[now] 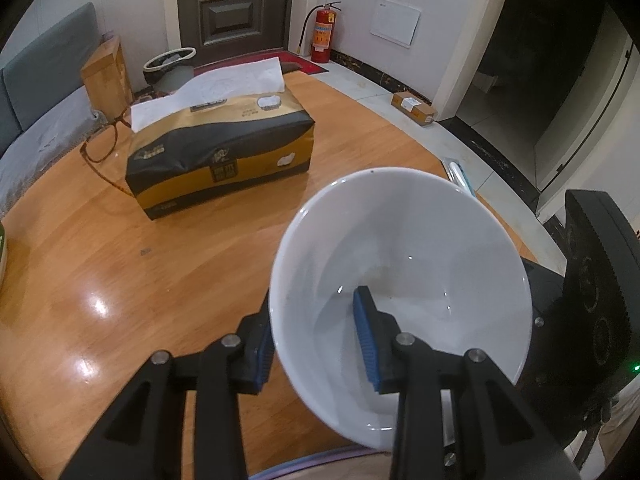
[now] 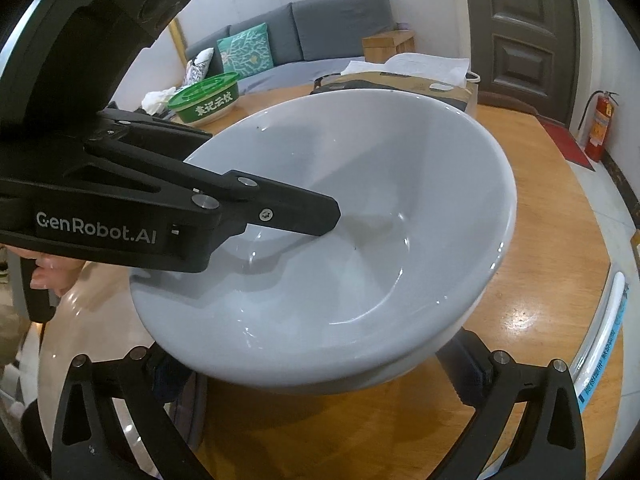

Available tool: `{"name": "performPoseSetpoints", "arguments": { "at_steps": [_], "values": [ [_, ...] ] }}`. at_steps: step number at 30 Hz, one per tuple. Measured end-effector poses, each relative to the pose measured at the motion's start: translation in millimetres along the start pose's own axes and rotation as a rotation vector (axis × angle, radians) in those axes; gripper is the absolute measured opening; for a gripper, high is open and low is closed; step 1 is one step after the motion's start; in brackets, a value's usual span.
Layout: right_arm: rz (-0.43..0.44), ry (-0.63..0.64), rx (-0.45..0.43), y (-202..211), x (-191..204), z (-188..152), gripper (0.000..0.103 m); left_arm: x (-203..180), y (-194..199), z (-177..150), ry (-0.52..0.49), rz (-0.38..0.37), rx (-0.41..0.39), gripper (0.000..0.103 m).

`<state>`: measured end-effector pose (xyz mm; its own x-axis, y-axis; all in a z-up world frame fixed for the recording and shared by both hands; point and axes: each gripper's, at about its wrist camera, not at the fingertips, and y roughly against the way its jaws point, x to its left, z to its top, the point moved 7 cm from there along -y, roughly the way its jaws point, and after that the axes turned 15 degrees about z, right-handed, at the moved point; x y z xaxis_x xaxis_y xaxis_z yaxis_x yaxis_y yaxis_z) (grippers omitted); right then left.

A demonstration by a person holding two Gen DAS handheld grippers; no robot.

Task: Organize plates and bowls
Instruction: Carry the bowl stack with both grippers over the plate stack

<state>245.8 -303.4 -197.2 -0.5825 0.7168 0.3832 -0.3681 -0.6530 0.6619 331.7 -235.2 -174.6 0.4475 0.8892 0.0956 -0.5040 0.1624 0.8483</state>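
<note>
A white bowl (image 1: 400,240) hangs tilted above the round wooden table (image 1: 120,280). My left gripper (image 1: 314,320) is shut on its near rim, one blue-padded finger inside the bowl and the other outside the wall. In the right wrist view the same bowl (image 2: 360,200) fills the middle, and the left gripper's inner finger (image 2: 312,216) reaches into it from the left. My right gripper (image 2: 320,364) stands wide open below the bowl, a finger on each side of its foot. I see no pad pressing on it.
A gold and black tissue box (image 1: 224,152) and brown glasses (image 1: 102,148) lie on the far side of the table. A green lidded container (image 2: 204,98) stands at the far left. A clear tube (image 2: 600,340) lies along the table's right edge. Grey sofa behind.
</note>
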Motion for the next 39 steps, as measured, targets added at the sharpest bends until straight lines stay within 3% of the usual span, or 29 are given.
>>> {"name": "performPoseSetpoints", "arguments": {
  "at_steps": [8,13,39],
  "values": [
    [-0.034,0.022,-0.04,11,6,-1,0.099,2,2,-3,0.009,-0.006,0.001,0.033],
    [-0.033,0.019,-0.023,10,5,-3,0.098,-2,4,-3,-0.019,0.023,-0.01,0.033],
    [-0.065,0.005,0.023,0,-4,0,0.099,-7,0,1,-0.007,0.0,-0.014,0.035]
  ]
}}
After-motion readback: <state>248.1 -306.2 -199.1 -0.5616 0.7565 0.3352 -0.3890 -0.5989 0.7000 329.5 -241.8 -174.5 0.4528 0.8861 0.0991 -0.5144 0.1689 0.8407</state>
